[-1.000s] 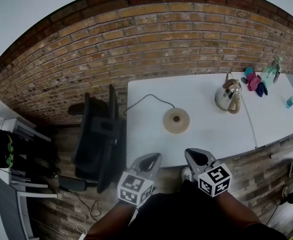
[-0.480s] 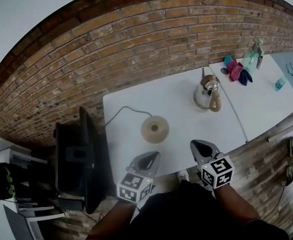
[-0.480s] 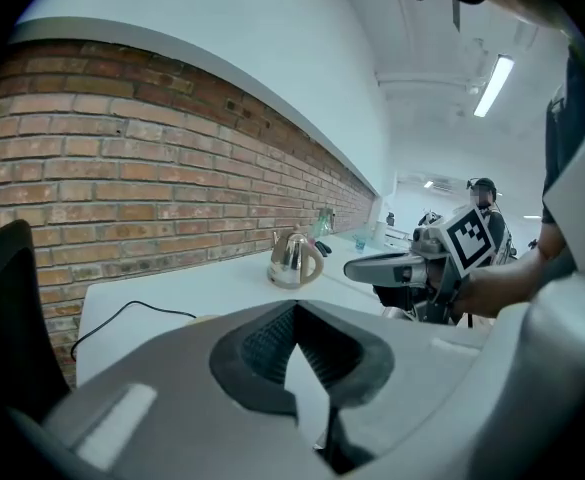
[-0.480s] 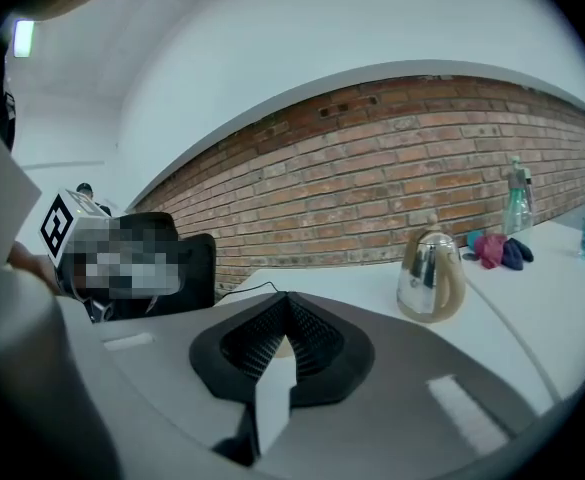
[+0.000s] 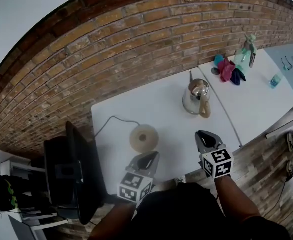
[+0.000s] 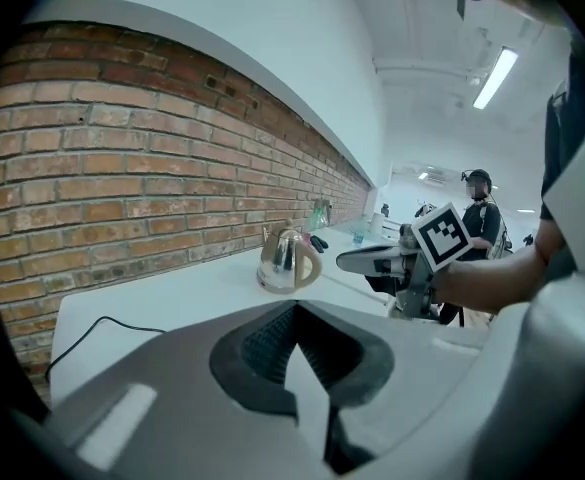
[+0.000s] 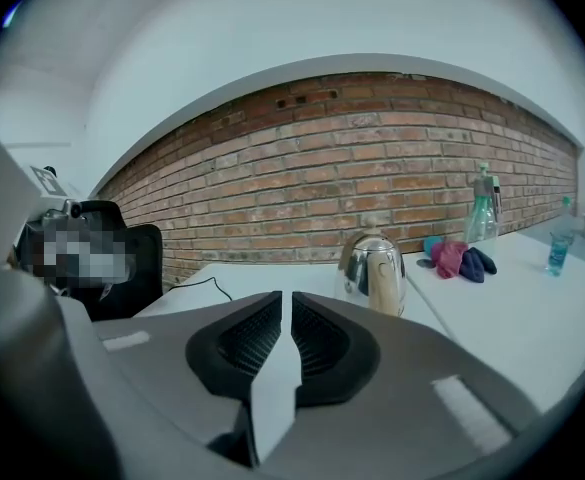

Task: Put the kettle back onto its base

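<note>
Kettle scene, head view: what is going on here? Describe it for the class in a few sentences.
A person holds a claw in each hand over the near edge of a white table. The left claw and right claw are both shut and empty. The metal kettle stands on the table, apart from its round base, which lies to its left. Neither claw touches the kettle; the right one is nearer.

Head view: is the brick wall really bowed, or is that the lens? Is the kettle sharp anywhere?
Head view: fisheye distortion bows the brick wall. Right gripper view: kettle sharp, its metal mirror-bright. Left gripper view: kettle smaller but clear, edges vignetted.
</note>
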`<state>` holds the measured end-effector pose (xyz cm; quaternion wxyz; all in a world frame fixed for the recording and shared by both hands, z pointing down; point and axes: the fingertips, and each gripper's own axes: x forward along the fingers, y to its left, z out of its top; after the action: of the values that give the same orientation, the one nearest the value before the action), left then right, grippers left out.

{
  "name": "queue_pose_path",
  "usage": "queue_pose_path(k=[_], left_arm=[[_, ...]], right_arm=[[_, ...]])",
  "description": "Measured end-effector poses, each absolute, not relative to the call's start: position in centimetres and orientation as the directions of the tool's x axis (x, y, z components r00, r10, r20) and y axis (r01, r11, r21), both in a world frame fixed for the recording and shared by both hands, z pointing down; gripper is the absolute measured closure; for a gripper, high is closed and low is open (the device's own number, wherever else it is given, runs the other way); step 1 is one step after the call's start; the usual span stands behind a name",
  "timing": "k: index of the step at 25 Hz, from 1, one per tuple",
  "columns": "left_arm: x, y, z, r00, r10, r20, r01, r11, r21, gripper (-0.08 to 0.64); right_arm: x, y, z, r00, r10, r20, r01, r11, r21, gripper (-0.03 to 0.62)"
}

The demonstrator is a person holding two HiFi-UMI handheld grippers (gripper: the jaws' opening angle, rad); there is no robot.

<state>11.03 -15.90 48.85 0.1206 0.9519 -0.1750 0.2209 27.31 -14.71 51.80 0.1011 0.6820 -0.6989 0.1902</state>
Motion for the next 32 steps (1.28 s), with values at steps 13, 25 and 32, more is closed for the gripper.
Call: queue_pose_path(k=[13, 25, 32], left_arm=[[14.6, -18.5, 51.3, 0.808, -0.279, 0.519, -0.416, -0.894, 0.167, 0.56], [14.8, -20.9, 52.3, 0.773, -0.324, 0.545, -0.474, -0.866, 0.158, 0.56], [14.3, -21.4, 52.9, 0.758, -0.342, 0.556, -0.5, -0.851, 0.159, 0.56]], right_arm=[[36.1, -19.7, 53.9, 0.062, -0.891, 0.449, -0.997, -0.079, -0.021, 0.431], [40.3, -24.2, 58.2, 0.083, -0.841, 0.535, -0.995, -0.096, 0.004, 0.373], [41.1, -25.7, 60.1, 0.076, -0.824, 0.562, -0.996, -0.095, -0.003, 0.368]])
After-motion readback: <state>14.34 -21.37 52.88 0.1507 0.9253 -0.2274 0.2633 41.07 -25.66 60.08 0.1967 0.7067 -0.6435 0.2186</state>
